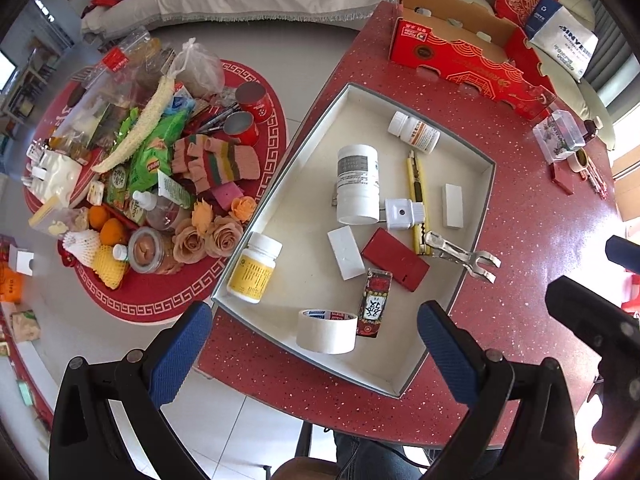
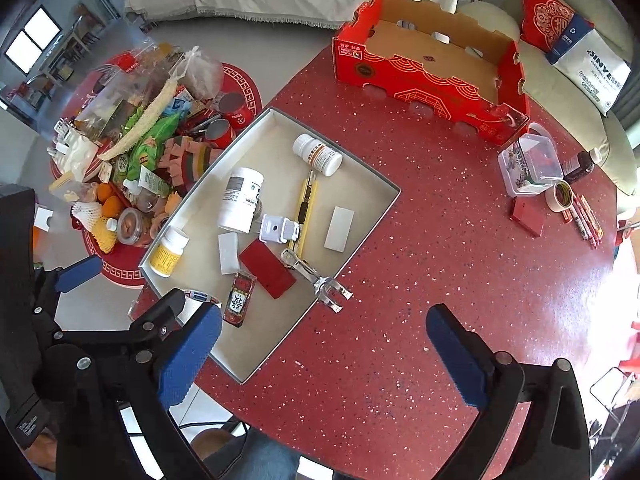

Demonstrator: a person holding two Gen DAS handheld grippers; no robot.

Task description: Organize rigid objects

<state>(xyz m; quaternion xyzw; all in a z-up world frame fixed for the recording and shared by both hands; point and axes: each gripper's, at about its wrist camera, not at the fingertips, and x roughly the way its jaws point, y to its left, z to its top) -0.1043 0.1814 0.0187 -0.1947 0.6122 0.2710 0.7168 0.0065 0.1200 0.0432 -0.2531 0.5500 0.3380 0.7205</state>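
A shallow white tray (image 1: 486,184) (image 2: 374,210) on the red table holds several rigid items: pill bottles (image 1: 357,184) (image 2: 240,199), a yellow box cutter (image 1: 416,192), a white plug (image 1: 402,213), a red case (image 1: 394,259), white blocks, a tape roll (image 1: 326,330) and a metal clamp (image 1: 462,254) (image 2: 316,276) lying over the rim. My left gripper (image 1: 316,354) is open and empty above the tray's near edge. My right gripper (image 2: 324,354) is open and empty over the bare table, right of the tray.
An open red cardboard box (image 1: 460,50) (image 2: 430,64) stands at the table's far side. A clear plastic box (image 2: 530,164), dark bottle, tape roll (image 2: 560,197), small red box and pens sit at the right. A low round red table (image 1: 132,304) piled with snacks, flowers and cans stands left.
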